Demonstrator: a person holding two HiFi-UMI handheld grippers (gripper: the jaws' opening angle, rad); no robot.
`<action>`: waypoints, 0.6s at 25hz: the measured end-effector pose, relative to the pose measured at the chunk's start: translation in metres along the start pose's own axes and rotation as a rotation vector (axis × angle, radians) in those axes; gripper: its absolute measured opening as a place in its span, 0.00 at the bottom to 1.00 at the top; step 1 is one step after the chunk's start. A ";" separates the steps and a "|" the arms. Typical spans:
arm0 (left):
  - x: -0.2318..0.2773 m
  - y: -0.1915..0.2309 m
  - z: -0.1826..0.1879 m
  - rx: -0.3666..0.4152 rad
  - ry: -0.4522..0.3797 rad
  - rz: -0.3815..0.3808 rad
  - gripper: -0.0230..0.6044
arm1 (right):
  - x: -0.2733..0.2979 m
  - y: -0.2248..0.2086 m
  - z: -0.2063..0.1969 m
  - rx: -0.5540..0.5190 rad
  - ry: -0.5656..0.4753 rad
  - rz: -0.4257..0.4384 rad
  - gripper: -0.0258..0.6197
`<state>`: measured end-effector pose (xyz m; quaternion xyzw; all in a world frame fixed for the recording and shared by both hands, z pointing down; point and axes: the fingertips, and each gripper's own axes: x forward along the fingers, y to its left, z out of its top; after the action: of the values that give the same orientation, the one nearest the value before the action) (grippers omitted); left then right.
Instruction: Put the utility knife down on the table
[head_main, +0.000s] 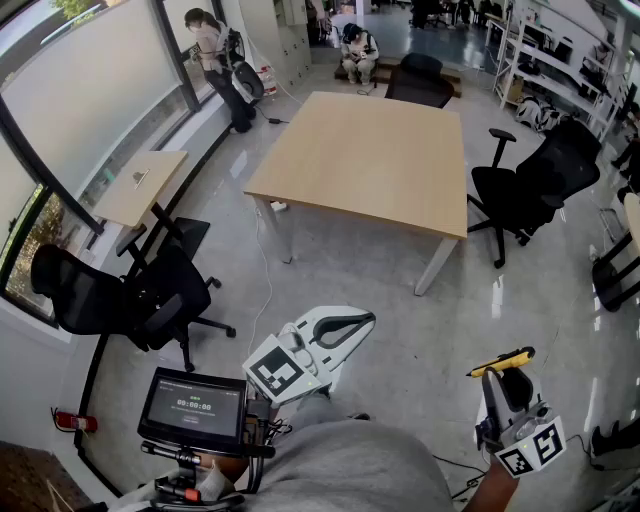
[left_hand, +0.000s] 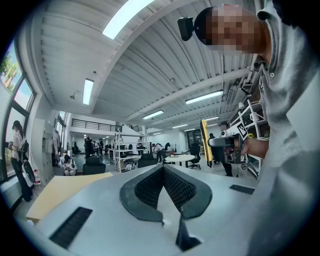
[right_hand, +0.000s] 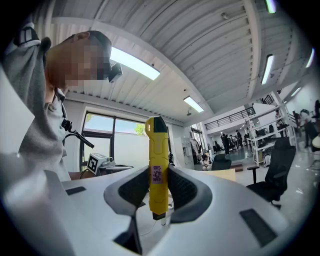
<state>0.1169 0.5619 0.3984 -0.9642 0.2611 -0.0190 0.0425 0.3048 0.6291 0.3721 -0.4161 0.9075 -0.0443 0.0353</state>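
The yellow utility knife (right_hand: 156, 150) stands upright between the jaws of my right gripper (right_hand: 158, 189), which is shut on its lower body. In the head view the knife (head_main: 503, 360) lies crosswise at the tip of the right gripper (head_main: 505, 380), low at the right above the floor. My left gripper (head_main: 366, 320) is held out at the bottom centre; its pads (left_hand: 150, 186) meet at the tip with nothing between them. The light wooden table (head_main: 370, 160) stands well ahead of both grippers. The left gripper view also catches the knife (left_hand: 205, 142) in the right gripper.
Black office chairs stand right of the table (head_main: 530, 185), behind it (head_main: 420, 80) and at the left (head_main: 120, 295). A small side desk (head_main: 140, 185) is by the windows. A screen on a stand (head_main: 193, 408) is at the bottom left. People (head_main: 215, 50) are far back.
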 end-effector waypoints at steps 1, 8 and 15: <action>0.001 0.000 0.001 -0.003 -0.002 0.000 0.04 | -0.001 -0.001 0.000 0.001 0.000 -0.002 0.22; 0.005 -0.002 0.003 -0.002 -0.001 -0.004 0.04 | -0.003 -0.003 0.000 0.003 0.006 -0.009 0.22; 0.003 0.000 0.001 -0.003 0.003 0.000 0.04 | 0.000 -0.002 -0.003 0.011 0.018 0.002 0.22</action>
<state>0.1202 0.5606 0.3975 -0.9642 0.2613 -0.0201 0.0407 0.3061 0.6275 0.3756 -0.4147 0.9079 -0.0531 0.0298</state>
